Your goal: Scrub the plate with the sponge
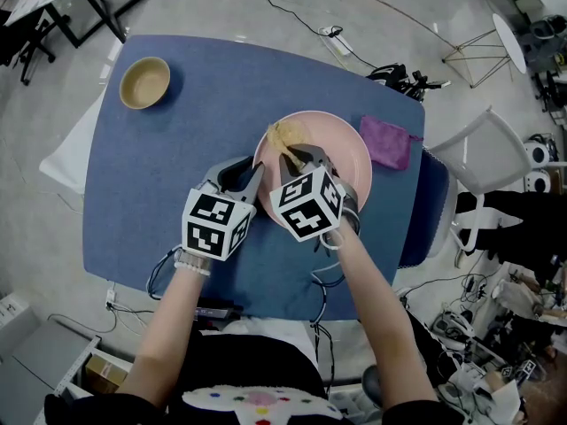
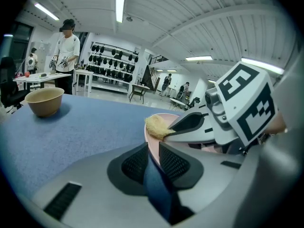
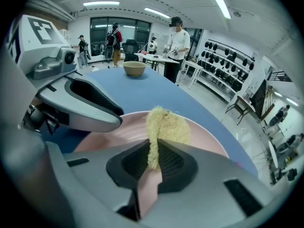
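1. L gripper point(image 1: 255, 177): jaws nearly together, pinching the near-left rim of the round pale-pink plate point(image 1: 341, 149). In its own view the rim edge point(image 2: 152, 146) sits between the two ribbed pads.
2. R gripper point(image 1: 301, 155): jaws clamped on a thin tail of the yellowish, fibrous scrub sponge point(image 3: 164, 125). The bulk of the sponge sticks out past the jaw tips.
3. Sponge point(image 1: 282, 135) is over the plate's upper-left part, by the rim. Contact w/ the plate surface can't be confirmed.
4. Plate lies flat on the blue cloth-covered table point(image 1: 221, 87), toward its right side.
5. Purple cloth point(image 1: 385, 142) lies just beside the plate's right edge.
6. Tan round bowl point(image 1: 144, 82) is at the far-left corner, well apart from the plate.
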`<state>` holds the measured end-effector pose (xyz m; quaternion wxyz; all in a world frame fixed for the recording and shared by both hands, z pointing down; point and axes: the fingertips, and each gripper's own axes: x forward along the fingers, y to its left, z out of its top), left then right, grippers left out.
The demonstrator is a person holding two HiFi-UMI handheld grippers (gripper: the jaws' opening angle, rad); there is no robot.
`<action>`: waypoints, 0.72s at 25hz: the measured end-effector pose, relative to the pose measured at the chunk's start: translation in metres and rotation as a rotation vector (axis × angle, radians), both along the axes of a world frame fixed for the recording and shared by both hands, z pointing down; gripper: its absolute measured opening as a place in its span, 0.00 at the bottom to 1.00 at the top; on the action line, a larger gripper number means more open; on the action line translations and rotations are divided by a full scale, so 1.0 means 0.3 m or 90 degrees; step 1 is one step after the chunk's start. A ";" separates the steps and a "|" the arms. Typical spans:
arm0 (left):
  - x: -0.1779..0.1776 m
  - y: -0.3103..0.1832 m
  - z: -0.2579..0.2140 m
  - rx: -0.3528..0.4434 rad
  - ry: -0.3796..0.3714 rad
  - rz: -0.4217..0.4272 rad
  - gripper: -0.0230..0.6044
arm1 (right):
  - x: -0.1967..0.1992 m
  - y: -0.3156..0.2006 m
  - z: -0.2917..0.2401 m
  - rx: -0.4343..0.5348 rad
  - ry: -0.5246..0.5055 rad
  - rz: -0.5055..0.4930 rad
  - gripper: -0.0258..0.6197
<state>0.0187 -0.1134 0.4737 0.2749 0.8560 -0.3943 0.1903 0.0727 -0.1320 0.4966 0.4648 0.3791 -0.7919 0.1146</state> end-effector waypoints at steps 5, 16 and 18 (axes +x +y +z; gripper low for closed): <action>-0.001 -0.002 -0.003 -0.001 0.002 -0.004 0.16 | -0.035 0.044 -0.002 -0.019 -0.006 -0.041 0.10; -0.007 0.000 -0.004 -0.002 0.007 -0.017 0.16 | -0.067 0.129 0.005 -0.046 -0.007 -0.093 0.10; -0.006 -0.002 -0.005 -0.002 0.006 -0.019 0.16 | -0.067 0.139 0.005 -0.047 -0.003 -0.105 0.10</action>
